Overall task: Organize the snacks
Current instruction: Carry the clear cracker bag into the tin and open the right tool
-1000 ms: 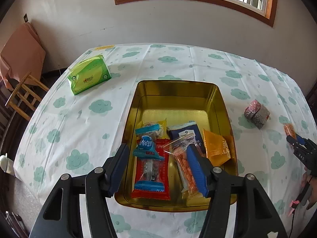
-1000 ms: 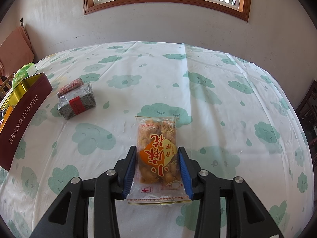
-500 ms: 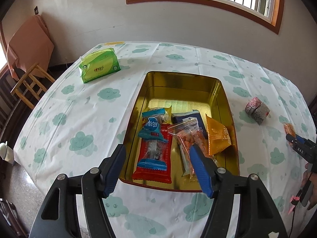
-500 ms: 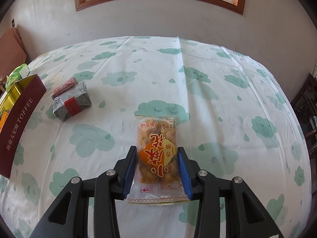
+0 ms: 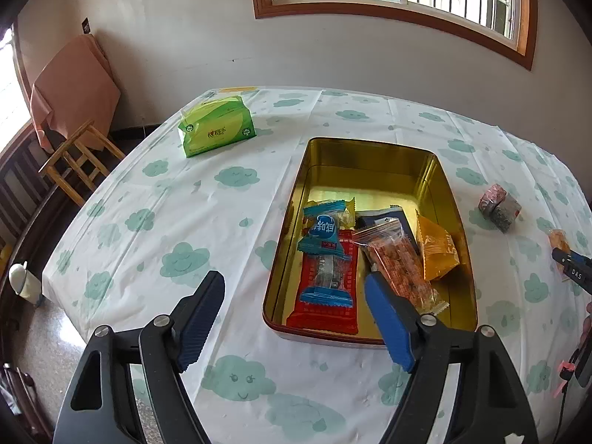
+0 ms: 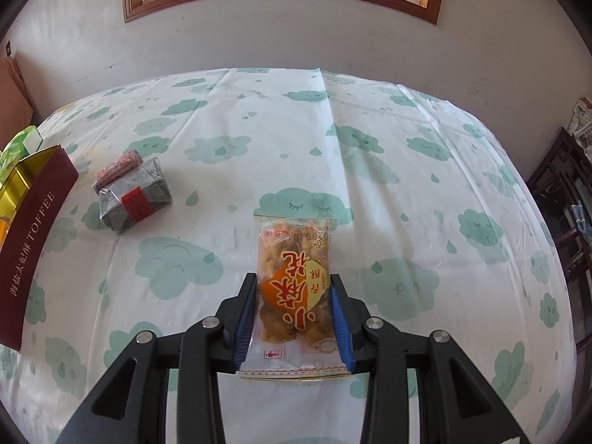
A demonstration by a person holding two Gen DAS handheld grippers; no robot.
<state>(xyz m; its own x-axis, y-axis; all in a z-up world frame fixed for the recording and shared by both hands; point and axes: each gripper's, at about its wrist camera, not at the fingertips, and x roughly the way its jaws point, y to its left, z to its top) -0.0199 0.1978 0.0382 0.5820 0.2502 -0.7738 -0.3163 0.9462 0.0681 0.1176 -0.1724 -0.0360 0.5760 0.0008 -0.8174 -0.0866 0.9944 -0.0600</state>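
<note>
- Progress, nearest item first: right tool (image 6: 293, 320) is clamped on a clear crackly packet of fried snack (image 6: 294, 285), its jaws having just been closing onto the packet's long edges; the packet lies flat on the desk (image 6: 388, 170) and is not yet in the tin.
- Left tool (image 5: 294, 316) stands apart and empty above the near end of the tin, its jaws having just been opening; nothing lies between its ribbed blue pads.
- Tin (image 5: 373, 148): rectangular, rounded corners, shiny gold inside, dark red outside. About half full, far half bare.
- Contents, done: flat red wrapper (image 5: 325, 296), blue twist-end candy bar (image 5: 321, 235), clear pouch of orange pieces (image 5: 397, 262), orange foil sachet (image 5: 436, 249), dark blue packet (image 5: 388, 218).
- Left to do, by my reckoning: the held packet, plus two blocks (image 6: 133, 194) wrapped in film, lying beside the tin.
- Farther off: soft green tissue pack (image 5: 216, 125); cloud-print plastic cloth over the desk.
</note>
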